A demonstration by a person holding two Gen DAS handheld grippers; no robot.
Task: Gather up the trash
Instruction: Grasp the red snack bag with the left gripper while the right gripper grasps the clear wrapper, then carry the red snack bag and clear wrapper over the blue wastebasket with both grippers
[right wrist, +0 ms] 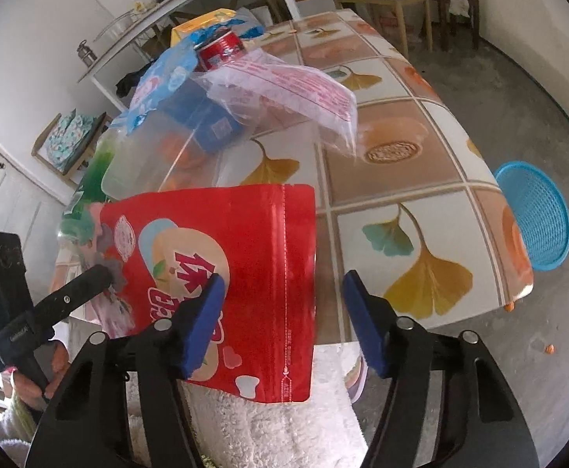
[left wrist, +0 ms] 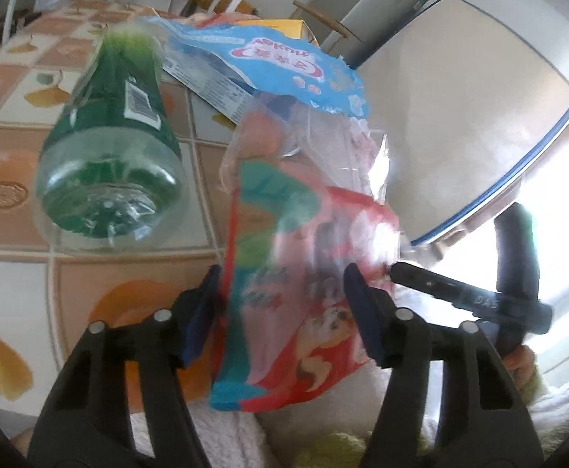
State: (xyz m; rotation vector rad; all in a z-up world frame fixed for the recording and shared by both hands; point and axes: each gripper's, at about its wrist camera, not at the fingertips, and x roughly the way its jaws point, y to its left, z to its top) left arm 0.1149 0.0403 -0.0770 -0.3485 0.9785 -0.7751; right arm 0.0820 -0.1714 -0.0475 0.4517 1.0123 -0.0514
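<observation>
Red snack pouch: left wrist view; off the table, in front of its near edge and over white fleecy fabric
Pouch axis: long side runs up the picture, top leaning slightly right, printed face to the camera
Left gripper: points down at the table edge; the pouch fills the gap between its blue pads, but blur hides whether they press on it, so I cannot tell
Right gripper: comes in from the right, one black finger tip at the pouch's right edge
Hand: wrapped on that gripper's handle, low right
Green bottle: on its side on the tiled-pattern table, base toward the camera, cap away

Pouch, right wrist view: same spot, upper part overlapping the table edge, lower part over the fleece
Pouch axis: back seam runs straight up and down, top edge toward the table
Right gripper: angled steeply down; jaws apart, the left pad in front of the pouch, the right pad clear of its edge
Left gripper: enters from the left, finger tip at the pouch's crumpled upper left corner
Hand: grips its handle, low left
Blue basket: on the floor beside the table
</observation>
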